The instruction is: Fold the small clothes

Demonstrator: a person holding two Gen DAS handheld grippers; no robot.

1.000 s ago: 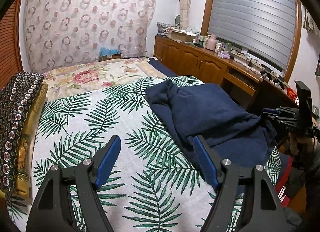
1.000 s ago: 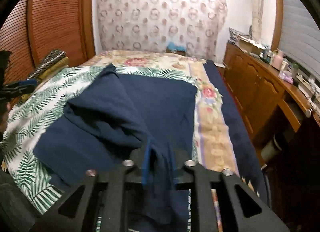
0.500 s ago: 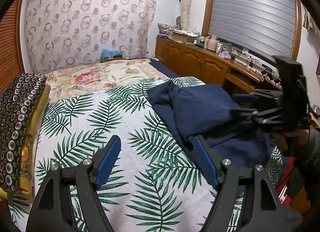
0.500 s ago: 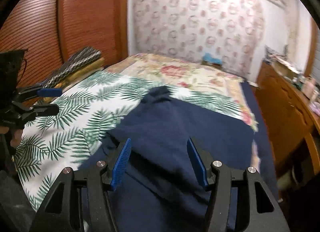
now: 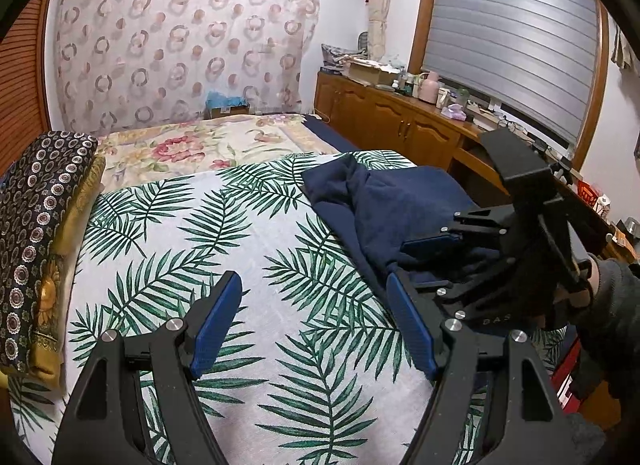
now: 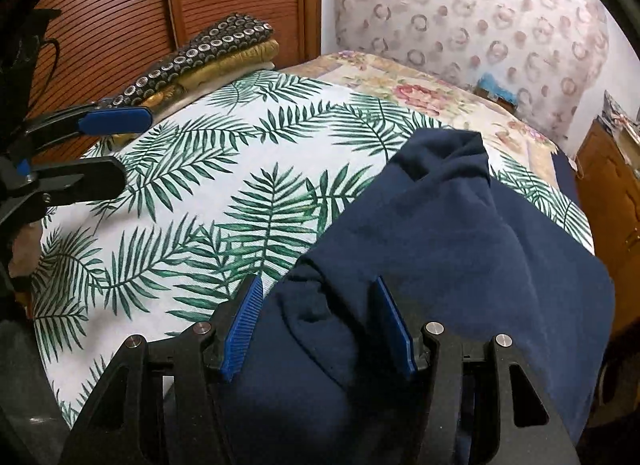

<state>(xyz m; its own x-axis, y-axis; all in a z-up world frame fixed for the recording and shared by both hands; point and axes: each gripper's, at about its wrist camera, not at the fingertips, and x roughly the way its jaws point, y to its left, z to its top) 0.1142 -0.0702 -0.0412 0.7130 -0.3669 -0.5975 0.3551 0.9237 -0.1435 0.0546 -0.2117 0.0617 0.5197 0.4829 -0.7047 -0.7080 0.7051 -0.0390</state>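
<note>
1. The blue shirt (image 6: 460, 233) lies bunched on the leaf sheet (image 6: 208, 201), on the right side of the bed.
2. The right gripper (image 6: 320, 323) is partly open over the shirt and pinches nothing.
3. The left gripper (image 5: 314, 325) is wide open, holding nothing, over bare sheet.
4. Pick a clear edge or corner, not the lump.
5. Pull it flat before folding.

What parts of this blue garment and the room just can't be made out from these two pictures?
- Navy garment, right wrist view: near end hidden behind the right gripper.
- Same garment, left wrist view: right side covered by the right gripper.
- Items on the wooden counter: too small to identify.
</note>
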